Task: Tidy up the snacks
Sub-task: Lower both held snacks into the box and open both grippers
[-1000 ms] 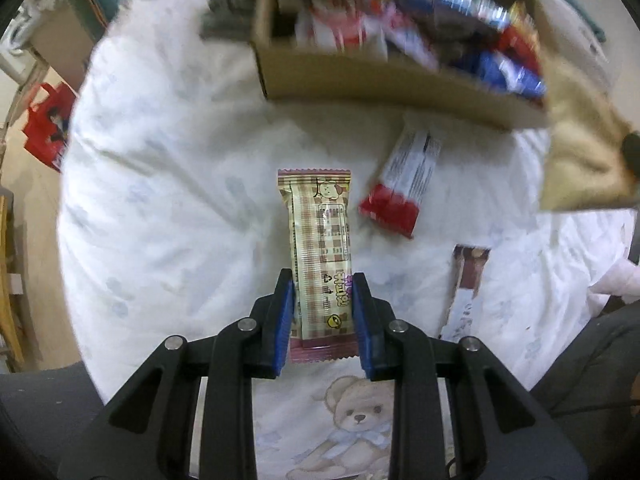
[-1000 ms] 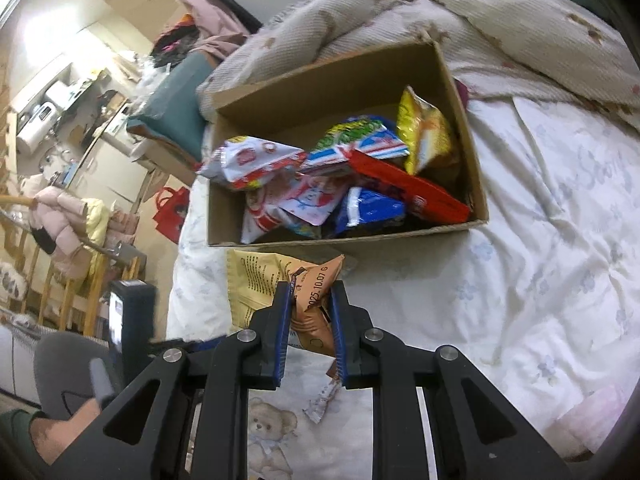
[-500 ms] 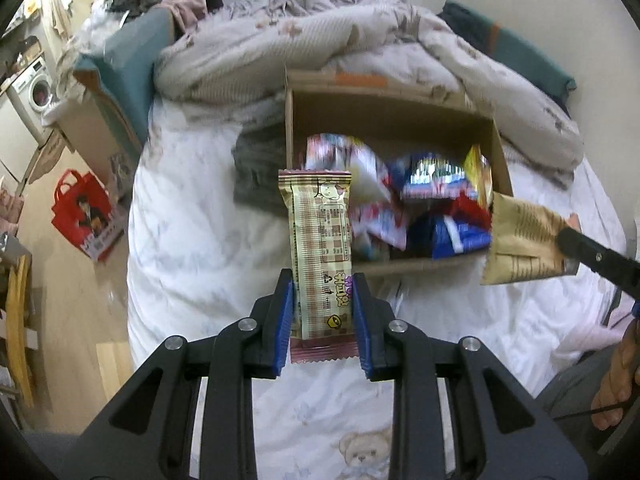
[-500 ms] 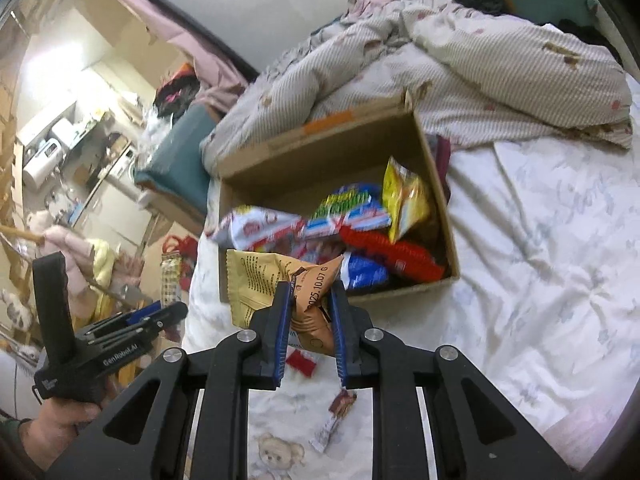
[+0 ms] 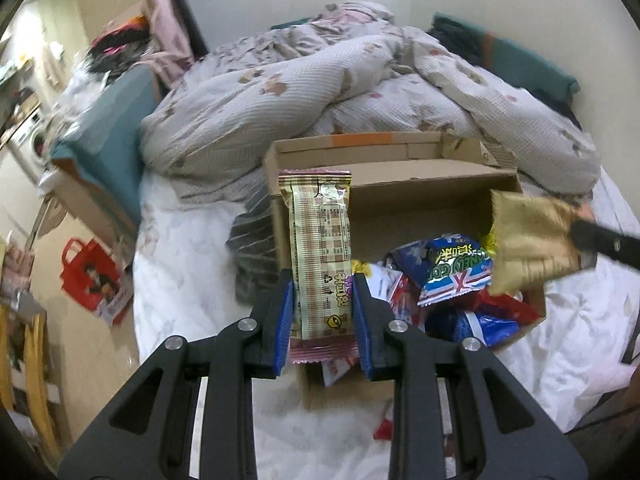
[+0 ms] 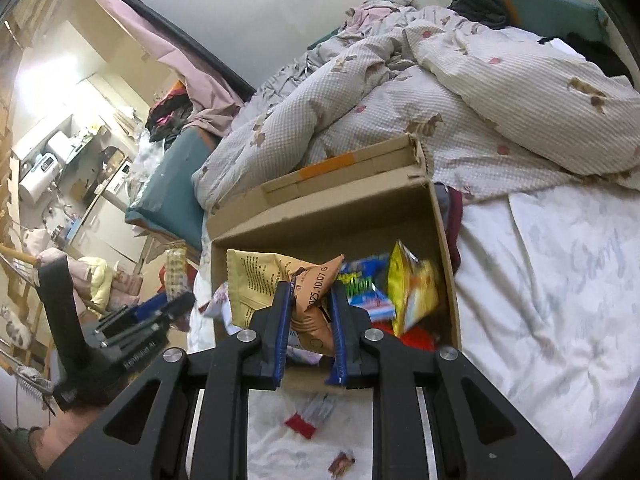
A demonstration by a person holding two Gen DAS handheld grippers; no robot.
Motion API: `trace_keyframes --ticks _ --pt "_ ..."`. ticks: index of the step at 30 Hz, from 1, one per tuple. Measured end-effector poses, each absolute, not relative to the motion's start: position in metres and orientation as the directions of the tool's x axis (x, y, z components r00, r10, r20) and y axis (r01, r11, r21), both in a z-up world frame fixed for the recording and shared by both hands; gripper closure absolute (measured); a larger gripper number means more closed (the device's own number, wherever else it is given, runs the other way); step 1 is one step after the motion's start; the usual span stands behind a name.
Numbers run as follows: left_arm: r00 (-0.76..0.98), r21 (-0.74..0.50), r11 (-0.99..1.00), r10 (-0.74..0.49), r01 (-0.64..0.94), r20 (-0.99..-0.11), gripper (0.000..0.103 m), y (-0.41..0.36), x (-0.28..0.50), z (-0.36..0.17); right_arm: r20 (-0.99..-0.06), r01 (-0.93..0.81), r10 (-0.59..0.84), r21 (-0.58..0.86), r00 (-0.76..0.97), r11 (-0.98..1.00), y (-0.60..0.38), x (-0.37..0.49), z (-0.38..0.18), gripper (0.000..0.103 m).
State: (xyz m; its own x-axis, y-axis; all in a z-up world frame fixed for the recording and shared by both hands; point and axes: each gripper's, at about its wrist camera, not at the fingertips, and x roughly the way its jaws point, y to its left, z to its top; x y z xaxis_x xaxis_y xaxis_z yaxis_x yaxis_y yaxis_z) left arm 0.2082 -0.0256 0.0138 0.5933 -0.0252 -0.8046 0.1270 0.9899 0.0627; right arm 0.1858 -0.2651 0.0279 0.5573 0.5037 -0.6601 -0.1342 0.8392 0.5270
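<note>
We hold two snacks over the box (image 5: 400, 200), which sits on the white sheet (image 6: 560, 280) of the bed, its far wall against the rumpled duvet (image 5: 320, 80). The left gripper (image 5: 323, 320) is clamped on the lower end of a checked bar (image 5: 320, 248); its blue pads (image 5: 285, 320) press both long edges, and the bar stands upright above the box's left wall. The right gripper (image 6: 308, 328) is clamped tight on the crumpled orange corner of a yellow bag (image 6: 260, 284), which hangs to the left of the fingers, over the near left part of the box. In the left view the same bag (image 5: 528, 248) shows at the right, over the box's right side, blurred.

The box's near half is heaped with packets (image 5: 452, 272); the far half shows bare cardboard. On the sheet in front of the near wall lie a red wrapper (image 6: 308, 420) and a small brown one (image 6: 342, 462).

Both grippers tilt downward toward the box. In the right view the left gripper (image 6: 120, 344) sits at lower left, a hand (image 6: 68, 432) beneath it, outside the box's left wall.
</note>
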Motion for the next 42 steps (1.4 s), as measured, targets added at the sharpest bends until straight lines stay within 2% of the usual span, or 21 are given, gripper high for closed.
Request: trace_keyframes --ticks 4,9,13,22,23,25,27,28,29,30,32,42 --pt "0.559 0.029 0.989 -0.057 0.143 -0.828 0.079 -0.028 0.225 -0.007 -0.682 -0.135 0.459 0.473 0.569 0.871 -0.259 0.208 0.025 0.083" --pt "0.597 0.055 0.982 -0.066 0.181 -0.799 0.079 -0.036 0.235 -0.015 -0.686 -0.125 0.456 0.475 0.567 0.871 -0.26 0.225 0.008 0.083" --pt "0.568 -0.025 0.984 -0.123 0.178 -0.814 0.079 -0.036 0.244 -0.019 -0.705 -0.125 0.485 0.498 0.518 0.858 -0.259 0.236 -0.01 0.083" --pt "0.562 -0.087 0.981 -0.17 0.172 -0.809 0.077 -0.037 0.253 -0.021 -0.737 -0.11 0.475 0.486 0.481 0.867 -0.25 0.246 -0.03 0.082" --pt "0.557 -0.095 0.98 -0.177 0.174 -0.812 0.074 -0.037 0.255 -0.022 -0.736 -0.102 0.481 0.497 0.476 0.862 -0.251 0.248 -0.033 0.081" --pt "0.546 -0.096 0.98 -0.177 0.174 -0.819 0.061 -0.038 0.256 -0.023 -0.732 -0.079 0.487 0.516 0.477 0.853 -0.255 0.249 -0.036 0.078" --pt "0.542 -0.106 0.98 -0.181 0.167 -0.82 0.039 -0.038 0.254 -0.023 -0.722 -0.061 0.509 0.549 0.468 0.834 -0.261 0.25 -0.039 0.074" --pt "0.545 -0.118 0.98 -0.188 0.162 -0.817 0.035 -0.037 0.253 -0.022 -0.718 -0.053 0.518 0.561 0.464 0.826 -0.264 0.25 -0.039 0.072" --pt "0.545 -0.131 0.978 -0.199 0.161 -0.814 0.028 -0.036 0.25 -0.021 -0.713 -0.04 0.519 0.57 0.471 0.821 -0.268 0.249 -0.039 0.063" --pt "0.547 -0.137 0.977 -0.204 0.161 -0.812 0.027 -0.035 0.248 -0.019 -0.711 -0.035 0.517 0.573 0.476 0.819 -0.27 0.249 -0.038 0.044" --pt "0.552 -0.138 0.977 -0.206 0.161 -0.808 0.027 -0.034 0.245 -0.016 -0.693 -0.023 0.52 0.589 0.5 0.807 -0.275 0.246 -0.034 0.029" --pt "0.601 -0.201 0.968 -0.249 0.148 -0.759 0.027 -0.026 0.254 -0.009 -0.673 0.015 0.534 0.628 0.512 0.778 -0.284 0.241 -0.033 0.029"
